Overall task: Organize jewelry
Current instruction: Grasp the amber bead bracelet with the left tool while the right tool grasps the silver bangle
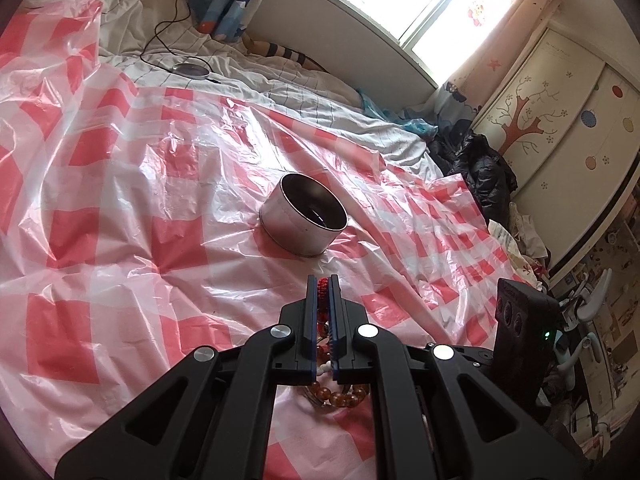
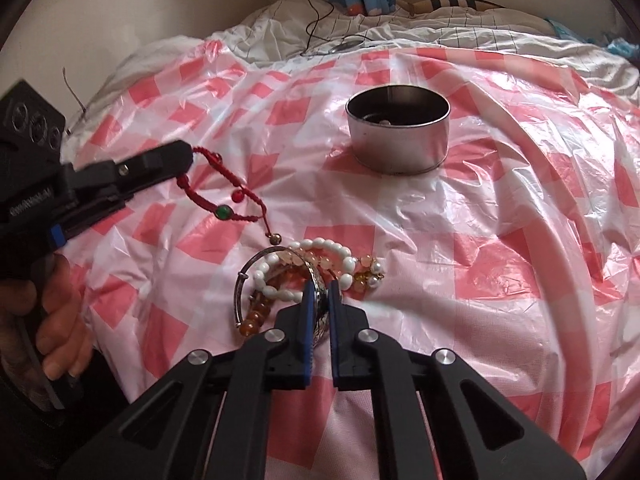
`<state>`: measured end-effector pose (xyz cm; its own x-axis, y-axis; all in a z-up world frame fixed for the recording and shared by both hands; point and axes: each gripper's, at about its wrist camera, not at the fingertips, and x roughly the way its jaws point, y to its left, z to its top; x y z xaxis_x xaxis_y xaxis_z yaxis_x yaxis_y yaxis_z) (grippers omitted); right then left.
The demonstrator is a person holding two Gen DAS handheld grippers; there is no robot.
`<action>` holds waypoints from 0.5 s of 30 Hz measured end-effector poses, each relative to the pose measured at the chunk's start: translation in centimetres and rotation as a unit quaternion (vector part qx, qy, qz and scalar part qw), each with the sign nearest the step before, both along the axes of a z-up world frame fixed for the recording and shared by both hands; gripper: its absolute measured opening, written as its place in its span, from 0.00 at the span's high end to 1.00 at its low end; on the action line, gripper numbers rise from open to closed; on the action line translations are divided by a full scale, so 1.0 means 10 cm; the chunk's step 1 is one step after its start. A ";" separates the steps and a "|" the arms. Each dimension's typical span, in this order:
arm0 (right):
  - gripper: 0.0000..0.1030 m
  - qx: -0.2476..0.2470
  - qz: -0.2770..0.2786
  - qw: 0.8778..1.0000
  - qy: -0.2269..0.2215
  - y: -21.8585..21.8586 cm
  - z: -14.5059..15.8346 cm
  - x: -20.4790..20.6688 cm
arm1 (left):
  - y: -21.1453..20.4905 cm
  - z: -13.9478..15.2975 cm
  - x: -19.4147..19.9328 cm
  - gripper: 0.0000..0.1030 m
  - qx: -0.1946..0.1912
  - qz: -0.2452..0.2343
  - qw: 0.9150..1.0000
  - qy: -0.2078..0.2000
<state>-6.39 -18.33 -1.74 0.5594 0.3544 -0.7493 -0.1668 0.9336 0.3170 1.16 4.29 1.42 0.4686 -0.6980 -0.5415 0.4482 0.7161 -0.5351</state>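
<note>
A round metal tin [image 1: 304, 216] stands open on the red-and-white checked plastic sheet, also in the right wrist view [image 2: 398, 132]. My left gripper [image 1: 323, 284] is shut on a red cord bracelet [image 2: 224, 204] with a green bead, which hangs from it above the sheet; this gripper also shows in the right wrist view [image 2: 188, 156]. My right gripper [image 2: 320, 292] is shut on a silver bangle [image 2: 256, 264] in a pile with a white bead bracelet [image 2: 320, 246], an amber bead bracelet [image 2: 254, 316] and pearl pieces [image 2: 370, 272]. Amber beads [image 1: 340, 394] lie below the left gripper.
The checked plastic sheet [image 2: 500, 240] covers a bed with rumpled white bedding [image 1: 280, 80]. A cable and a round disc [image 1: 191, 69] lie at the far end. Dark clothes [image 1: 480, 160] and a decorated wardrobe [image 1: 560, 120] are to the right.
</note>
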 end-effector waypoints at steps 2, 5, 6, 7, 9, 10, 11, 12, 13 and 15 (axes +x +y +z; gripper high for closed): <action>0.93 0.039 0.000 0.999 -0.013 -0.08 0.06 -0.03 | 0.00 0.01 0.01 0.96 -0.004 0.000 1.000 0.000; 0.93 0.080 -0.007 0.997 -0.019 -0.17 0.11 -0.05 | 0.00 0.03 0.00 0.96 -0.008 0.000 1.000 -0.002; 0.93 0.096 -0.012 0.995 -0.018 -0.22 0.11 -0.05 | 0.00 0.03 0.00 0.96 -0.009 0.000 1.000 -0.002; 0.93 0.109 -0.015 0.994 -0.020 -0.27 0.12 -0.04 | 0.01 0.04 0.00 0.96 -0.010 0.001 1.000 -0.003; 0.93 0.138 -0.022 0.990 -0.024 -0.35 0.14 -0.05 | 0.02 0.04 0.00 0.96 -0.012 0.002 1.000 -0.003; 0.93 0.156 -0.028 0.987 -0.027 -0.42 0.15 -0.06 | 0.02 0.04 0.00 0.96 -0.012 0.003 1.000 -0.003; 0.93 0.173 -0.034 0.984 -0.028 -0.48 0.15 -0.06 | 0.02 0.04 0.00 0.96 -0.012 0.003 1.000 -0.003; 0.93 0.187 -0.037 0.981 -0.030 -0.53 0.15 -0.06 | 0.02 0.04 0.00 0.96 -0.012 0.003 1.000 -0.003; 0.93 0.206 -0.042 0.977 -0.032 -0.59 0.16 -0.06 | 0.02 0.04 0.00 0.96 -0.012 0.002 1.000 -0.003; 0.93 0.230 -0.050 0.971 -0.036 -0.67 0.16 -0.07 | 0.01 0.04 0.00 0.96 -0.009 0.000 1.000 -0.003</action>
